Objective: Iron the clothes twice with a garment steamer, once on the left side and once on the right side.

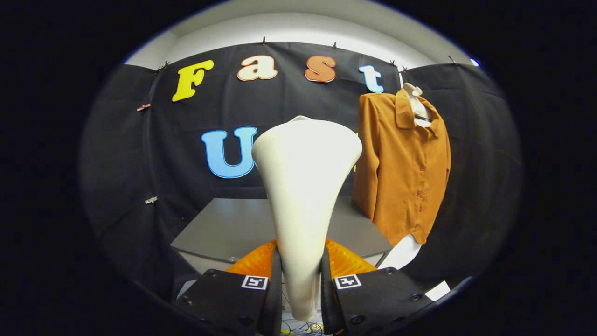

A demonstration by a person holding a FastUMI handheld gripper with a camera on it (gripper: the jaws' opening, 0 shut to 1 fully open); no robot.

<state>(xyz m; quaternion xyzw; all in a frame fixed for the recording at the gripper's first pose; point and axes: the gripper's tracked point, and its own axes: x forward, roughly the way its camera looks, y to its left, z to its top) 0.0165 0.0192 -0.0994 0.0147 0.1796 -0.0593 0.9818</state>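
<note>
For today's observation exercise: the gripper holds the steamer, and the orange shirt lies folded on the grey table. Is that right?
Not quite. The gripper does hold the steamer, but the orange shirt hangs on a hanger beside the grey table, not folded on it, as the gripper view shows.

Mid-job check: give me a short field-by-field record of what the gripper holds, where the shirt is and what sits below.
gripper: shut on the steamer, one finger on each side of its narrow handle
held tool: cream-white cone-shaped garment steamer, wide head up, away from the fingers
garment: rust-orange button-up shirt, hanging on a white form, beyond the steamer and to its right
contact: steamer head apart from the shirt, not touching
surface: grey tabletop beyond the fingers, under the steamer
</note>
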